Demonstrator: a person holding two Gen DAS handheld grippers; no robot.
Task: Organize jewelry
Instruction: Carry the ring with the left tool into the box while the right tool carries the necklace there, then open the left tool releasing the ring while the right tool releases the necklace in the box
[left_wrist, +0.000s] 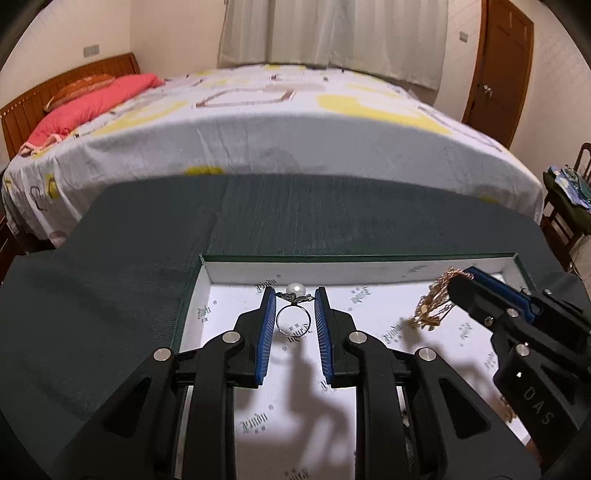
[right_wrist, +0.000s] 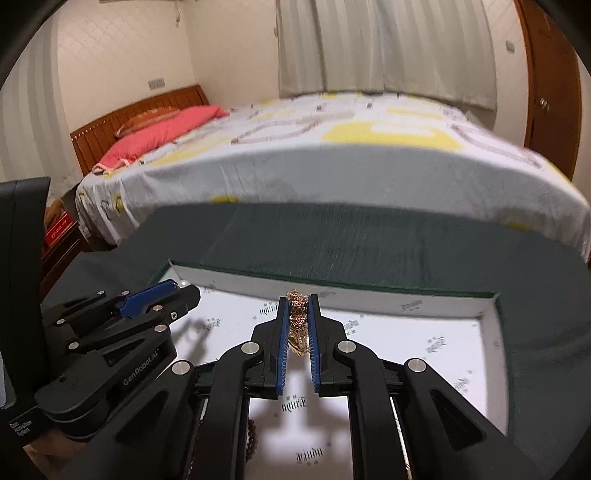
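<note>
A silver ring with a white pearl (left_wrist: 293, 309) is pinched by its ornate top between the blue pads of my left gripper (left_wrist: 294, 297), above the white-lined box tray (left_wrist: 240, 266). My right gripper (right_wrist: 298, 300) is shut on a bunched gold chain (right_wrist: 297, 320), which hangs over the same tray (right_wrist: 406, 295). In the left wrist view the right gripper (left_wrist: 460, 277) comes in from the right with the gold chain (left_wrist: 432, 306) dangling from it. In the right wrist view the left gripper (right_wrist: 177, 288) sits at the left.
The tray rests on a dark green cloth (left_wrist: 110, 277) over the table. A bed with a white and yellow sheet (left_wrist: 277, 122) and a red pillow (left_wrist: 92, 103) lies just behind. A chair with clothes (left_wrist: 569, 199) stands at the right. Brown beads (right_wrist: 253, 439) show under my right gripper.
</note>
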